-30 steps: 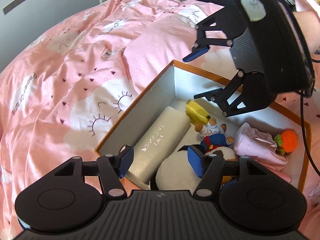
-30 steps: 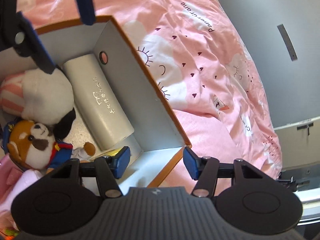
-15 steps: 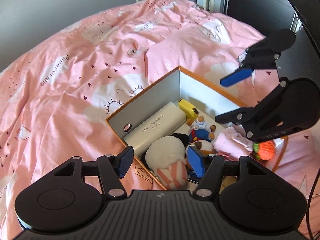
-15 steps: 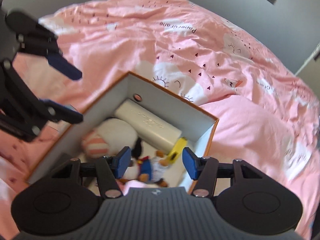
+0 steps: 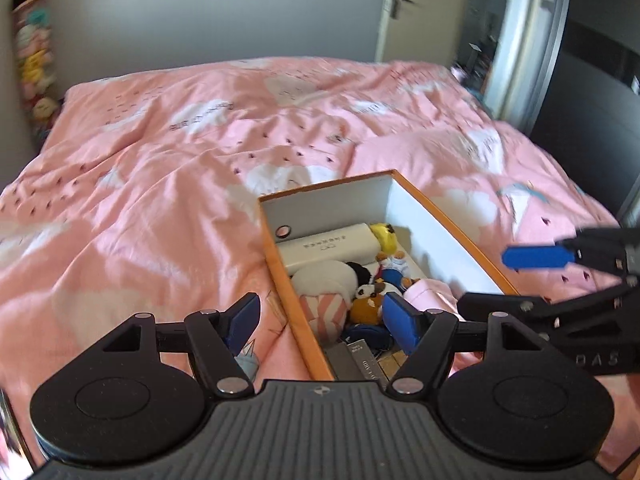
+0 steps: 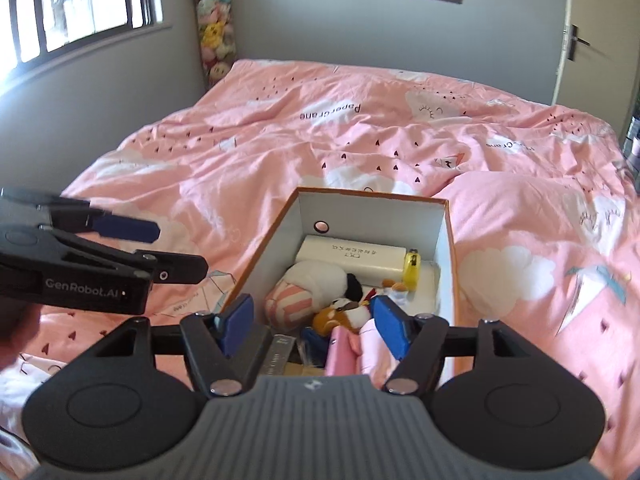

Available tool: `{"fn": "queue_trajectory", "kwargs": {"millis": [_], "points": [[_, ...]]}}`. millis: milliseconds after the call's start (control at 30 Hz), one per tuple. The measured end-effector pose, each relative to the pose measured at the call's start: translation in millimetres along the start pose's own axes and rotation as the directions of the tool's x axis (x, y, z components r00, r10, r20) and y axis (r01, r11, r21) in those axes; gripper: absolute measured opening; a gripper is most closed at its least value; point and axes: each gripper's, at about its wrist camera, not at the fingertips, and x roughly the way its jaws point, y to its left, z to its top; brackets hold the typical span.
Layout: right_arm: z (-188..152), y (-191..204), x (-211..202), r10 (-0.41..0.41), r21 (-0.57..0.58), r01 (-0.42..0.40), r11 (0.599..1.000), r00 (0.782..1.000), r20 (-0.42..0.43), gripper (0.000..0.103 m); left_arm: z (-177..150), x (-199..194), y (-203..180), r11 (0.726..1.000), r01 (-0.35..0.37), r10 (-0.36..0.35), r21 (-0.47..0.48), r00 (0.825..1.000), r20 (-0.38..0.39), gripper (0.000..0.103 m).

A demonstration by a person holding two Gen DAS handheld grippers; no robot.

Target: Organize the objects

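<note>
Orange cardboard edges a box [image 6: 450, 240] that sits on a bed spread with a pink duvet [image 6: 280, 148]. Against the box's far wall lies a long white case [image 6: 354, 258], with a yellow toy [image 6: 412, 270] touching its right end. In front of the case are a white plush [image 6: 320, 276] with a pink-striped base and a small brown stuffed animal [image 6: 340, 316] in blue clothes, pressed together. A pink cloth [image 5: 430, 294] fills the near right part, and grey flat packs [image 5: 354, 360] lie at the near end.

The left tool [image 5: 320, 320] hangs open above the box's near left wall, one blue fingertip over the duvet, the other over the toys; nothing is between them. The right tool [image 6: 314, 326] is open too, empty, over the near end of the box. Each tool shows at the edge of the other's view, off to the side of the box.

A column of plush toys [image 6: 212, 32] stands in the far corner beside a window [image 6: 72, 4], and a door [image 6: 592, 36] is on the far wall.
</note>
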Motion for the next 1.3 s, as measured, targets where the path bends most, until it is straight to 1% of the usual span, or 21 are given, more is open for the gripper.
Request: {"fn": "queue_trajectory", "kwargs": {"millis": [67,100,167,233,300,333,367,433,500,567,667,733,767,867,933,1000,1067,1133,1233,1300], "points": [[-12,6,2,-0.015,0.041,0.015,0.999,1.0,0.022,0.069,-13,-3,6,0.999,-0.036,0.036,-0.023,0.999,0.022,0.082],[-16,10,4,-0.037,0.051,0.036,0.998,0.999,0.036,0.069,-18,-4,7,0.998,-0.059,0.06,-0.024,0.998,0.031,0.082],[-22,21,7,-0.106,0.036,0.104,0.994,0.992,0.067,0.071,-27,-7,10,0.995,-0.104,0.104,-0.015,0.993,0.062,0.082],[-31,30,10,-0.16,0.017,0.159,0.987,0.982,0.102,0.081,-34,-8,12,0.991,-0.133,0.135,-0.024,0.984,0.116,0.082],[-43,33,15,-0.211,0.045,0.206,0.977,0.966,0.151,0.085,-44,-7,12,0.986,-0.166,0.168,-0.026,0.97,0.173,0.086],[-50,34,18,-0.237,0.068,0.229,0.971,0.957,0.169,0.085,-48,-5,12,0.984,-0.179,0.18,-0.025,0.965,0.19,0.092],[-56,35,22,-0.259,0.095,0.246,0.965,0.95,0.173,0.085,-52,-1,12,0.982,-0.19,0.19,-0.02,0.964,0.189,0.093],[-66,40,34,-0.255,0.095,0.243,0.965,0.956,0.146,0.085,-55,9,12,0.982,-0.189,0.187,0.001,0.97,0.158,0.093],[-72,49,42,-0.272,0.045,0.268,0.962,0.953,0.13,0.085,-60,17,14,0.983,-0.181,0.179,0.005,0.976,0.124,0.093],[-78,56,44,-0.291,0.021,0.292,0.956,0.942,0.168,0.085,-69,21,16,0.986,-0.167,0.166,-0.006,0.979,0.117,0.093],[-86,56,43,-0.296,0.031,0.297,0.954,0.932,0.21,0.086,-78,22,18,0.981,-0.19,0.193,-0.033,0.973,0.124,0.093],[-86,53,45,-0.281,0.055,0.275,0.96,0.941,0.189,0.085,-83,20,18,0.975,-0.216,0.221,-0.051,0.966,0.135,0.093],[-83,51,46,-0.283,0.061,0.277,0.959,0.943,0.172,0.084,-84,20,18,0.975,-0.219,0.224,-0.047,0.965,0.137,0.093],[-82,45,46,-0.271,0.093,0.258,0.962,0.949,0.162,0.085,-84,19,23,0.971,-0.23,0.237,-0.067,0.963,0.127,0.093],[-85,44,47,-0.269,0.094,0.257,0.962,0.951,0.151,0.085,-86,22,26,0.972,-0.222,0.229,-0.079,0.968,0.101,0.093],[-91,40,46,-0.275,0.114,0.259,0.959,0.949,0.154,0.086,-91,22,24,0.975,-0.208,0.215,-0.074,0.972,0.099,0.093],[-95,35,43,-0.277,0.153,0.252,0.956,0.946,0.171,0.086,-94,21,18,0.976,-0.212,0.216,-0.047,0.969,0.12,0.093],[-96,35,40,-0.289,0.168,0.26,0.951,0.94,0.181,0.086,-95,19,12,0.974,-0.223,0.225,-0.026,0.965,0.132,0.093],[-93,41,38,-0.305,0.154,0.278,0.948,0.932,0.197,0.086,-94,17,7,0.971,-0.241,0.239,-0.008,0.96,0.145,0.093],[-92,43,39,-0.298,0.139,0.275,0.952,0.933,0.2,0.086,-92,17,8,0.969,-0.247,0.246,-0.015,0.956,0.161,0.093]]}}
